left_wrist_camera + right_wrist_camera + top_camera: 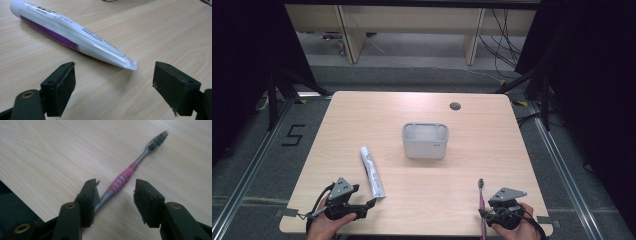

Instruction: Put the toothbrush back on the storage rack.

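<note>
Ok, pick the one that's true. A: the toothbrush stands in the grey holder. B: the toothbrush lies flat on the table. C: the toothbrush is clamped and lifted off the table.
B: the toothbrush lies flat on the table, its handle between the open jaws of the right gripper, far from the holder.

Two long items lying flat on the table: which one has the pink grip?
The toothbrush, lying between the right gripper's open jaws near the table's front edge. Its grey handle has a pink ribbed grip; the toothpaste tube by the left gripper is white with purple.
</note>
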Demonstrator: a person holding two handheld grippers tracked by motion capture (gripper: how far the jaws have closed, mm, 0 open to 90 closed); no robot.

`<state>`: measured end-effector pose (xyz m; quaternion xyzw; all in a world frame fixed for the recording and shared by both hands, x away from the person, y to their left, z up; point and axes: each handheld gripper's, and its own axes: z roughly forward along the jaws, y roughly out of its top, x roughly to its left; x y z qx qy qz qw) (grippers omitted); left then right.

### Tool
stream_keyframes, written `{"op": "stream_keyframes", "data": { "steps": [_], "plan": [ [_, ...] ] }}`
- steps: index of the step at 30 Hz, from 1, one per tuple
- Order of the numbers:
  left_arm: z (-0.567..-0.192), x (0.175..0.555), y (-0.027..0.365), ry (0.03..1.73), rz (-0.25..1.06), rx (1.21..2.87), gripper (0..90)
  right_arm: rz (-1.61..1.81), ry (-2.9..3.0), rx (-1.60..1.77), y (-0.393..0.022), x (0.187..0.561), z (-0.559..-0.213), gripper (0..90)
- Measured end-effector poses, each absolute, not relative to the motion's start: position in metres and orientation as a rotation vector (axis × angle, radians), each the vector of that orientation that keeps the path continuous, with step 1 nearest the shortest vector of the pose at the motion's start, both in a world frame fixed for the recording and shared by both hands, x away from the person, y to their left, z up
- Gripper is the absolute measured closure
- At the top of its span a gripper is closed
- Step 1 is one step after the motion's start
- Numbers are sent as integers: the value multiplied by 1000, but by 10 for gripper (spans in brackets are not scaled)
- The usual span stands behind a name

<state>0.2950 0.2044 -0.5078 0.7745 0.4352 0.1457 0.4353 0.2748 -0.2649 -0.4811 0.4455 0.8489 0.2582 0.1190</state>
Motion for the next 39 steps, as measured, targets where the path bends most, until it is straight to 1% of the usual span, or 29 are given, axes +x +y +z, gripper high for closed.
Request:
{"op": "stream_keyframes", "data": {
  "steps": [4, 10, 20, 23, 25, 28, 31, 35, 39],
  "plan": [
    [-508, 295, 205, 1084, 370, 1932, 180, 734, 2505, 1282, -261, 281, -482, 528],
    [-508, 295, 205, 1083, 365, 1935, 179, 684, 2525, 1319, -257, 290, -481, 565],
    [-507, 295, 205, 1084, 363, 1933, 180, 615, 2570, 1305, -254, 294, -481, 603],
    [-508, 295, 205, 1085, 365, 1937, 181, 612, 2582, 1281, -253, 295, -483, 632],
    [-508, 295, 204, 1083, 368, 1928, 181, 600, 2589, 1284, -252, 296, -482, 674],
    [-508, 295, 205, 1086, 366, 1938, 182, 589, 2597, 1257, -251, 298, -481, 685],
    [-507, 295, 204, 1085, 366, 1936, 182, 562, 2621, 1249, -251, 302, -480, 723],
    [-508, 295, 205, 1086, 366, 1937, 182, 543, 2638, 1269, -250, 305, -479, 729],
    [-507, 295, 205, 1089, 367, 1937, 182, 491, 2662, 1217, -249, 312, -480, 745]
  ]
}}
